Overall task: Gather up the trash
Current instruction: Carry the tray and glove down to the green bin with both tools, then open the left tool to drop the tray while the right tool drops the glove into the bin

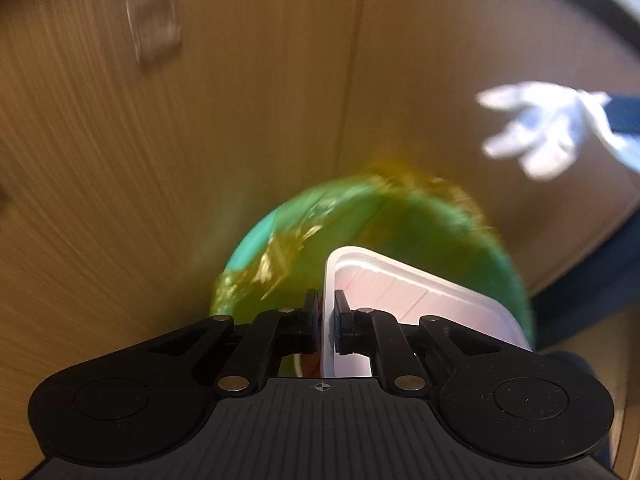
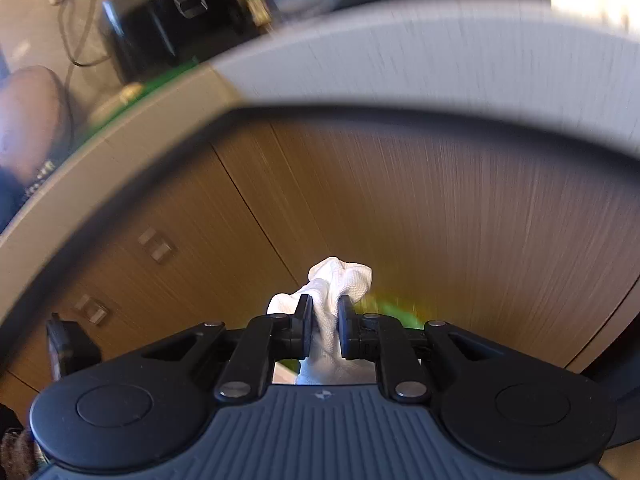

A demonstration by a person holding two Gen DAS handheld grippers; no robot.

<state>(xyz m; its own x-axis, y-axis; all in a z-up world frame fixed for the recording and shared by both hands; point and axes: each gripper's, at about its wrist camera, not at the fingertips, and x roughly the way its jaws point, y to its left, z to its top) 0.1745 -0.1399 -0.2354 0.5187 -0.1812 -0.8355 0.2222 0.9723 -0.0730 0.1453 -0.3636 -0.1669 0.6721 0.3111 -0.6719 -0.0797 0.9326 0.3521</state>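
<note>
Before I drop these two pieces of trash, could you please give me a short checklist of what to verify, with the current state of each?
1. Left tongs clamped on the wall of the white plastic tray: ok.
2. Right tongs clamped on the crumpled white paper towel: ok.
3. Green bin with a yellow liner lies ahead of the tray: ok.
4. Bin under the towel: cannot tell, only a green sliver shows.
5. Tray empty: cannot tell, blurred.
</note>
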